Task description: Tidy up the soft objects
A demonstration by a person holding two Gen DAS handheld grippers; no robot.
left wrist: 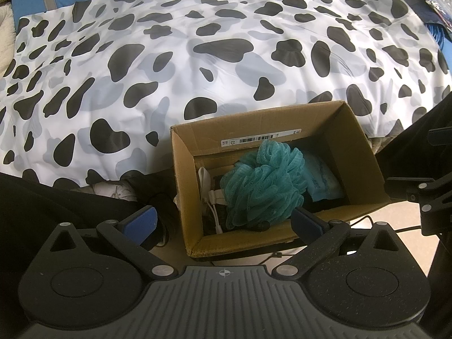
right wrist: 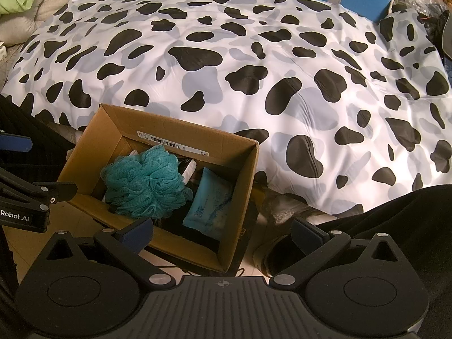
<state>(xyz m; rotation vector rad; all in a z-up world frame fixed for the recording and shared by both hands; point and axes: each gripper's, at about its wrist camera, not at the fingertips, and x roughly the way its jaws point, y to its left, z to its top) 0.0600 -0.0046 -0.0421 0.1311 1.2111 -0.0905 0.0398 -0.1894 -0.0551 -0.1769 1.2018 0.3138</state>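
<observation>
Both tools spread wide and empty over the box.

I see the teal sponge (left wrist: 264,182) inside the cardboard box (left wrist: 364,152) at 12 o'clock of my left tool (left wrist: 224,221); right tool (right wrist: 221,233) hovers alongside, blue packet (right wrist: 210,204) beside the sponge.

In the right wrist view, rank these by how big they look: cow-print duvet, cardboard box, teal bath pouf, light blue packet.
1. cow-print duvet
2. cardboard box
3. teal bath pouf
4. light blue packet, though partly hidden in the box, so its full size is unsure.
</observation>
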